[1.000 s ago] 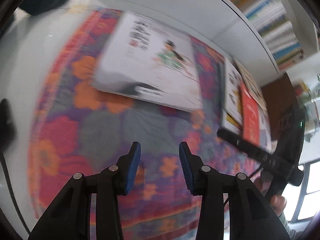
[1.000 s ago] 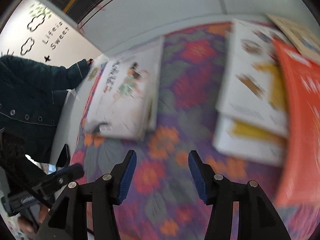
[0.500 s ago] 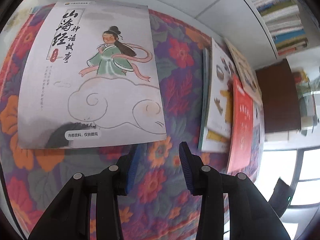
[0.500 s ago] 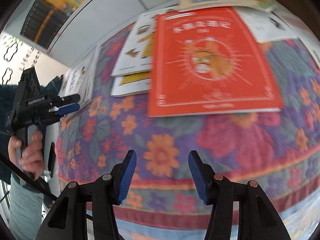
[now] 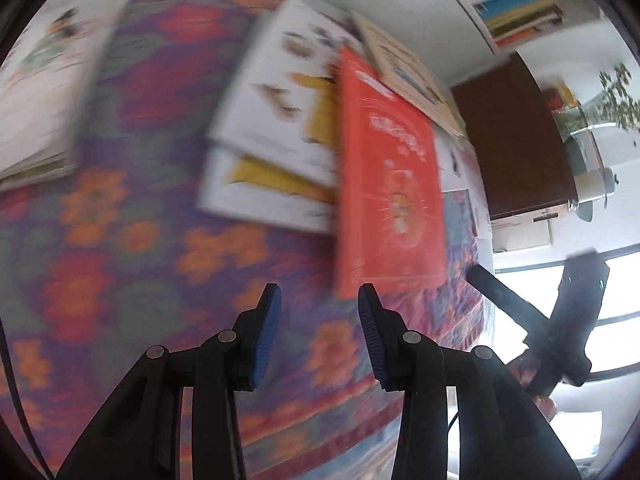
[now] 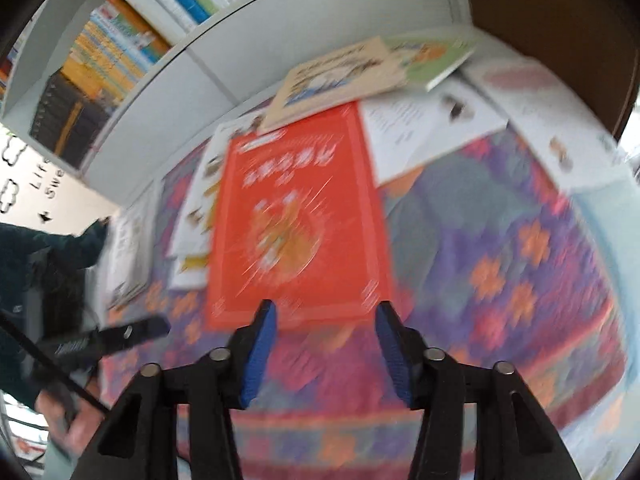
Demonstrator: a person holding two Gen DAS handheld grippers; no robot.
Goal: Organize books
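Note:
A red book [image 6: 296, 224] lies on the flowered cloth [image 6: 500, 240] over the edges of other flat books. My right gripper [image 6: 326, 312] hovers just short of its near edge; its jaws are closing with nothing between them. My left gripper [image 5: 319, 300] stands open and empty over the cloth, and the red book [image 5: 390, 184] lies just beyond its right finger. White-and-yellow books [image 5: 276, 120] sit left of the red one, with a beige book [image 5: 404, 76] behind it. A white picture book [image 5: 36, 80] lies at the far left. Both views are blurred.
A white bookshelf [image 6: 112, 52] full of books rises behind the cloth. A brown panel [image 5: 516, 140] stands at the right end. A hand holds the right gripper [image 5: 486, 282] beside the table's right edge. The left gripper [image 6: 156, 326] shows at lower left.
The left view has swept right, from the white picture book to the red book's pile. The right gripper has drawn up to the red book's near edge, and its jaws stand narrower.

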